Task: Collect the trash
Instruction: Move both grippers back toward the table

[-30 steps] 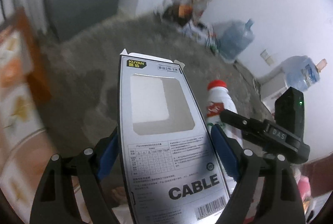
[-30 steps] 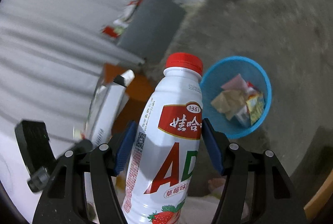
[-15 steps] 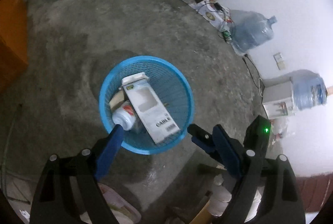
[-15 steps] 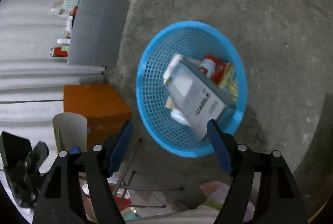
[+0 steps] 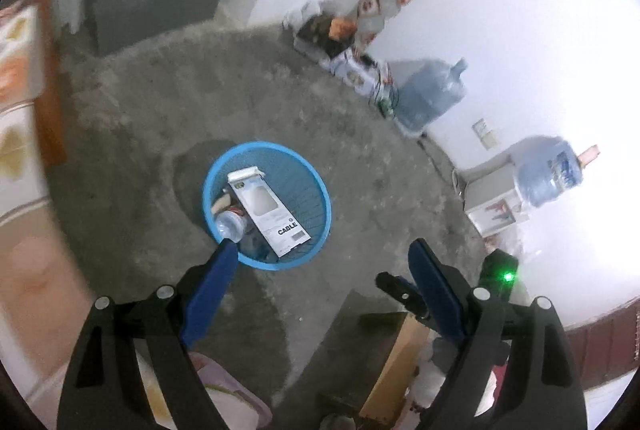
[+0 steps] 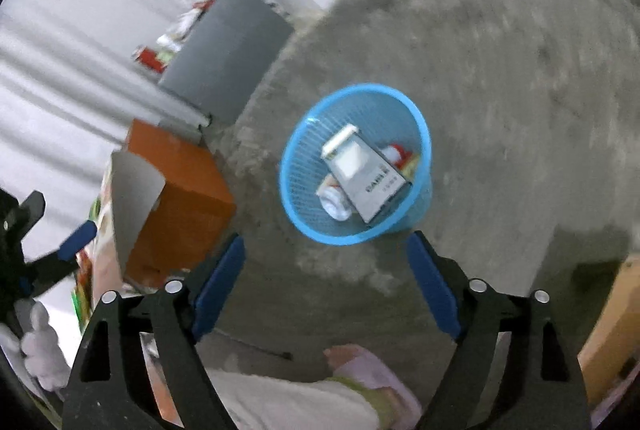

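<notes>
Below, we list one blue mesh basket (image 5: 267, 206) (image 6: 356, 166), round, tapering, plastic, standing on a rough grey concrete floor (image 5: 360, 158).

Contents: one flat grey-and-white carton (image 5: 268, 214) (image 6: 362, 176) printed "CABLE", with a window panel, lying aslant on top of the rest. One white bottle (image 6: 334, 200) (image 5: 230, 224) lies partly under the carton, its base toward the rim. The right view shows a red cap (image 6: 396, 152) and yellow wrappers (image 6: 412, 164) beyond the carton; we cannot tell whether that cap belongs to the bottle.

Left claw (image 5: 320, 262): black frame, blue pads, spread wide, nothing between them, angled down above the floor. Its left pad overlaps the basket's near rim in view; contact cannot be judged.

Right claw (image 6: 326, 258): same make, jaws have just been opening and now stand wide, nothing between them, angled down short of the basket.

Surroundings: orange box (image 6: 180, 198), grey cabinet (image 6: 224, 70), two water jugs (image 5: 428, 94) by the white wall.
</notes>
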Tool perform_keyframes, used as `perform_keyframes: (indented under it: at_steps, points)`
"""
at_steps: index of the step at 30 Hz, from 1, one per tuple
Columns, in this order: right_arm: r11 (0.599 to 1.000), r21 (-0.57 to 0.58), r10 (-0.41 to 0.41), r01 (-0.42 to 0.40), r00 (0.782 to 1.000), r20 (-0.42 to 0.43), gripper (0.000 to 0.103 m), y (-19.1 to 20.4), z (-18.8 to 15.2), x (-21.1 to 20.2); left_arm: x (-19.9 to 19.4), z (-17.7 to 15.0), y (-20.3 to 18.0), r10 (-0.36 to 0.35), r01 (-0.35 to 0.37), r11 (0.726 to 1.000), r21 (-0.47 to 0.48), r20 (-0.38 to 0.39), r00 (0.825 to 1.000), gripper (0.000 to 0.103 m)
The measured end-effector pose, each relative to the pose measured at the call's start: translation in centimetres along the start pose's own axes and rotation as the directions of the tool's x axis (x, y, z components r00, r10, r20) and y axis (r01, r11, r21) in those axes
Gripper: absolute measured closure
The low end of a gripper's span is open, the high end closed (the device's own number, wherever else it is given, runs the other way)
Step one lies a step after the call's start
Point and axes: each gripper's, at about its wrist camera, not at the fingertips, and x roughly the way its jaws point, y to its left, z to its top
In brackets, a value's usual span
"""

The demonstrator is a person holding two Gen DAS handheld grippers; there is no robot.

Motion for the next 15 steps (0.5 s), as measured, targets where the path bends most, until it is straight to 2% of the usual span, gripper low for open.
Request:
perform_keyframes:
  at_steps: [3, 5, 8, 11, 12, 13, 15]
  points:
    - [0.994, -0.109, 0.029, -0.024, 0.998, 0.049, 0.017, 3.1, -0.7, -2.6, -5.2, -2.4, 0.5, 0.025, -0.024, 1.0, -0.015, 0.088, 0.996, 0.018]
    - [0.983, -0.166, 0.084, -0.073, 0.995, 0.061, 0.016, 5.4, -0.9, -4.2, -8.9, -4.5, 1.0, 0.048, -0.045, 0.999, -0.021, 0.154, 0.987, 0.018]
    - [0.962, -0.219, 0.178, -0.166, 0.983, 0.036, 0.016, 8.2, -1.2, -5.3, -14.5, -8.3, 2.3, 0.127, -0.122, 0.992, -0.036, 0.261, 0.957, 0.018]
    - [0.929, -0.277, 0.253, -0.246, 0.967, -0.012, 0.016, 11.8, -1.4, -5.7, -19.5, -12.5, 4.2, 0.222, -0.203, 0.975, -0.091, 0.346, 0.912, 0.018]
    - [0.916, -0.296, 0.273, -0.27, 0.962, -0.031, 0.016, 13.0, -1.5, -5.7, -21.0, -13.9, 4.9, 0.262, -0.239, 0.965, -0.107, 0.371, 0.891, 0.018]
    - [0.897, -0.322, 0.299, -0.302, 0.952, -0.061, 0.016, 14.6, -1.6, -5.6, -22.5, -15.2, 5.5, 0.301, -0.277, 0.953, -0.119, 0.393, 0.869, 0.018]
    - [0.869, -0.359, 0.325, -0.34, 0.94, -0.104, 0.016, 17.2, -2.0, -5.2, -25.4, -18.5, 7.1, 0.413, -0.381, 0.91, -0.163, 0.426, 0.804, 0.018]
